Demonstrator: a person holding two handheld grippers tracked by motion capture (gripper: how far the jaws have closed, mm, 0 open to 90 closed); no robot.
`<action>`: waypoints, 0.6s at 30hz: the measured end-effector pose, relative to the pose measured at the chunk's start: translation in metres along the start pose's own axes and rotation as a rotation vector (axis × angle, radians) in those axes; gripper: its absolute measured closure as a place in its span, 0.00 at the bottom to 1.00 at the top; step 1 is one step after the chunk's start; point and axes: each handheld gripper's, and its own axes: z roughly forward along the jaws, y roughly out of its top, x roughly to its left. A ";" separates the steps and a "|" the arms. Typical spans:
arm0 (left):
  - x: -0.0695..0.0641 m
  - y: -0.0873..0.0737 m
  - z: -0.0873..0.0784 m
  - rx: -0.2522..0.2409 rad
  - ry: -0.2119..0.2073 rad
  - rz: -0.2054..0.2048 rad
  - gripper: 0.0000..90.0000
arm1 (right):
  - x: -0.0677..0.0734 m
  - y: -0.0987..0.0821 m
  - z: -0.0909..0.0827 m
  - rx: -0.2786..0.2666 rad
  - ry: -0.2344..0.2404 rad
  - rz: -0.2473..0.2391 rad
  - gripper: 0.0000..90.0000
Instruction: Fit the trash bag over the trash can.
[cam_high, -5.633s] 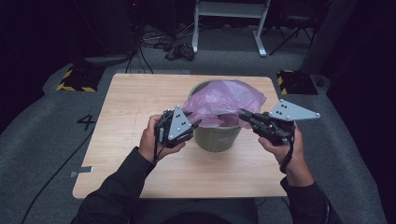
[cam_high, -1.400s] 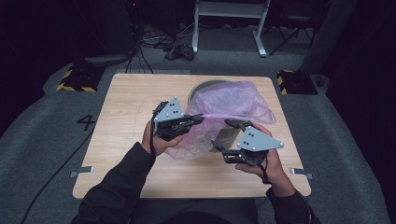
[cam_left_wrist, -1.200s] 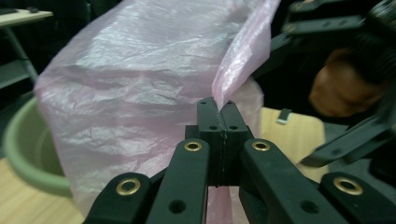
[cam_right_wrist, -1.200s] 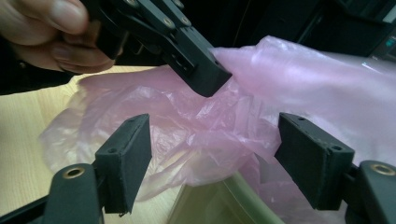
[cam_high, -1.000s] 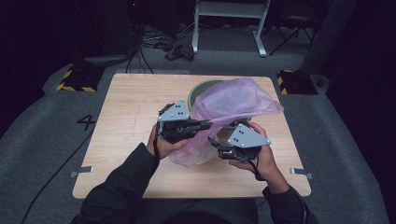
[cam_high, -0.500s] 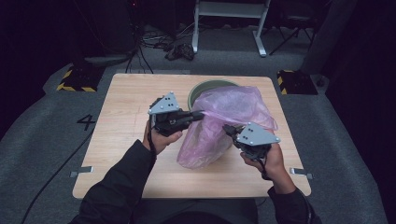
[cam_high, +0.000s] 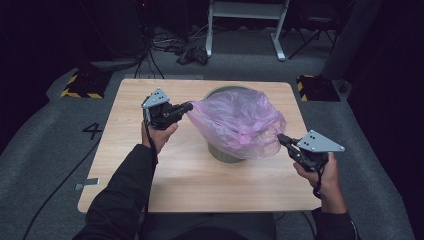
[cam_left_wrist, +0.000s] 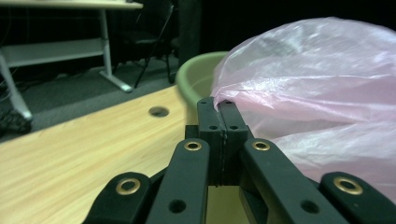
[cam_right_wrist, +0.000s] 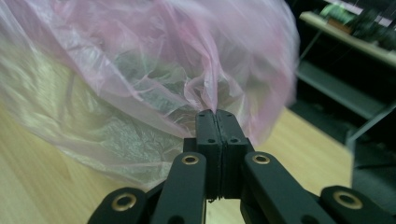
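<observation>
A thin pink plastic bag (cam_high: 239, 122) hangs stretched over a green bucket (cam_high: 224, 152) at the middle of the wooden table (cam_high: 150, 170). My left gripper (cam_high: 188, 106) is shut on the bag's left edge, level with the bucket's rim (cam_left_wrist: 198, 77); the film (cam_left_wrist: 317, 84) runs out from between its closed jaws (cam_left_wrist: 218, 103). My right gripper (cam_high: 281, 139) is shut on the bag's right edge near the table's right side, its jaws having just closed; the bag (cam_right_wrist: 140, 79) bunches into them (cam_right_wrist: 215, 113). The bucket's lower wall shows beneath the bag.
A round cable hole (cam_left_wrist: 158, 111) is in the table beyond the bucket. Behind the table stand a white desk frame (cam_high: 245, 25), loose cables (cam_high: 192, 52) and yellow-black floor blocks (cam_high: 80, 85). Dark carpet with a number mark (cam_high: 93, 131) surrounds the table.
Both hands have moved apart, left gripper leftward and right gripper to the right, pulling the bag wide across the bucket. The right gripper has closed on the bag's edge.
</observation>
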 end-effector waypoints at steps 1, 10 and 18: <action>0.004 -0.004 0.000 0.006 0.013 -0.011 1.00 | -0.003 -0.004 0.001 0.010 0.004 0.011 1.00; 0.013 -0.017 0.005 0.032 -0.011 -0.032 0.78 | -0.024 -0.031 0.017 0.016 0.014 0.122 0.99; -0.008 -0.006 -0.020 0.018 -0.078 0.101 0.30 | -0.020 -0.016 0.005 -0.069 0.031 0.100 0.63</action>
